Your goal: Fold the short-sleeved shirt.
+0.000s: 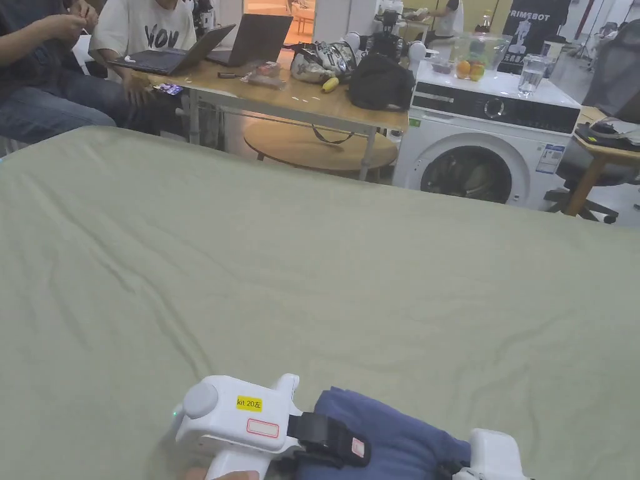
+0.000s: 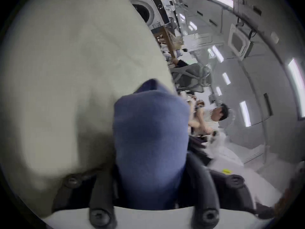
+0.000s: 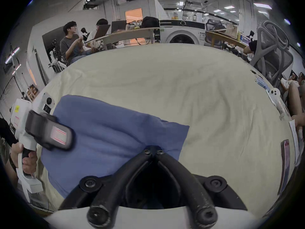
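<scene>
The blue short-sleeved shirt (image 1: 400, 437) lies bunched at the near edge of a pale green sheet (image 1: 312, 262). My left gripper (image 1: 347, 447), white with black jaws, grips its left side; in the left gripper view the blue cloth (image 2: 148, 125) fills the gap between the jaws of that gripper (image 2: 151, 158). My right gripper (image 1: 459, 470) is at the shirt's right end. In the right gripper view its tips (image 3: 153, 151) meet, pinching the near edge of the shirt (image 3: 107, 133), and the left gripper (image 3: 49, 133) clamps the cloth at the left.
Beyond the sheet stand a washing machine (image 1: 487, 150) and a wooden table (image 1: 281, 94) with laptops, where people (image 1: 56, 81) sit. An office chair (image 3: 272, 54) is at the right. Papers and a phone (image 3: 285, 163) lie along the sheet's right edge.
</scene>
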